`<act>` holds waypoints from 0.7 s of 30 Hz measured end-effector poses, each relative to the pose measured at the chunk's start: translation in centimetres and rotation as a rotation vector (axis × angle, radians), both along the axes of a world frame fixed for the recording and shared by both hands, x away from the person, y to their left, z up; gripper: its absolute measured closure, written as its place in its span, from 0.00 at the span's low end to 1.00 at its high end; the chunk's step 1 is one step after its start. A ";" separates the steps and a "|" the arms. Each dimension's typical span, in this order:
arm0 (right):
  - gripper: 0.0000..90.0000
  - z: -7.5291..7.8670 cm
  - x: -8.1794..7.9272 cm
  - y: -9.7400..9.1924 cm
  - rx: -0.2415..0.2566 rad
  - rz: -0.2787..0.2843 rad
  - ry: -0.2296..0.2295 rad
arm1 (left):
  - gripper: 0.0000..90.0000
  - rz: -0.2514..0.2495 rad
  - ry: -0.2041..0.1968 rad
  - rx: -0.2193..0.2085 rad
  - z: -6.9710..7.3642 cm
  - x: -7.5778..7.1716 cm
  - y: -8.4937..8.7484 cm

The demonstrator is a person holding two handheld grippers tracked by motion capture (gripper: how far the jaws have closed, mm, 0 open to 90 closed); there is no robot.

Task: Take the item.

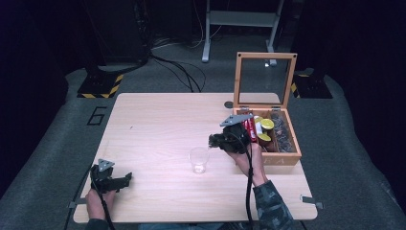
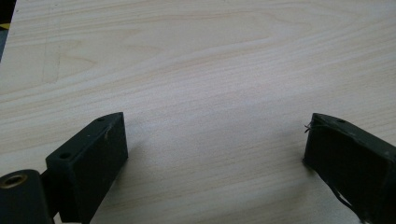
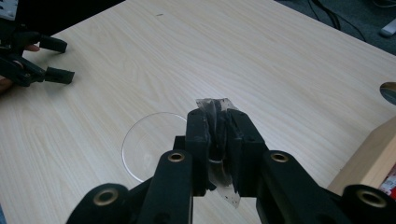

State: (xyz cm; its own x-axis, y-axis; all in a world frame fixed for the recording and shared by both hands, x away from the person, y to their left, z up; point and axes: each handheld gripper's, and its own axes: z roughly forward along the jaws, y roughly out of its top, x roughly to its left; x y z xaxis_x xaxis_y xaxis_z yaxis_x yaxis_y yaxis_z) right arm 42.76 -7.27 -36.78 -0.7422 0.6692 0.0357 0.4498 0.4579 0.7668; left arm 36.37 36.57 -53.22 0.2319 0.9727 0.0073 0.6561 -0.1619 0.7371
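Sachet (image 3: 218, 140), clear plastic with dark contents, sits clamped in my right gripper (image 3: 218, 122), its long axis running along the jaws, top edge pointing away over the plastic cup (image 1: 198, 159). My left gripper (image 2: 215, 140) rests with jaws wide apart, empty, on the table (image 1: 153, 124).

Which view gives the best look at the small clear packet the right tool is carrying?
The right gripper view: the clear packet with dark contents sits pinched between the right tool, close up above the clear cup. In the high view the tool hides it. The left gripper view faces bare table.
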 end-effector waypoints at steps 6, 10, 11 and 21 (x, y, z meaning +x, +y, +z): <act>0.89 -0.3 0.1 1.0 -0.023 0.023 0.017 | 0.07 0.001 0.000 -0.001 0.0 0.0 0.0; 0.89 -0.6 0.1 1.7 -0.034 0.046 0.025 | 0.07 0.000 0.000 -0.001 0.0 0.0 0.0; 0.89 -0.7 0.1 1.9 -0.038 0.049 0.028 | 0.07 0.000 0.000 0.000 0.0 0.0 0.0; 0.89 -1.9 0.2 3.6 -0.080 0.080 0.060 | 0.07 0.002 -0.001 -0.002 0.0 0.0 0.0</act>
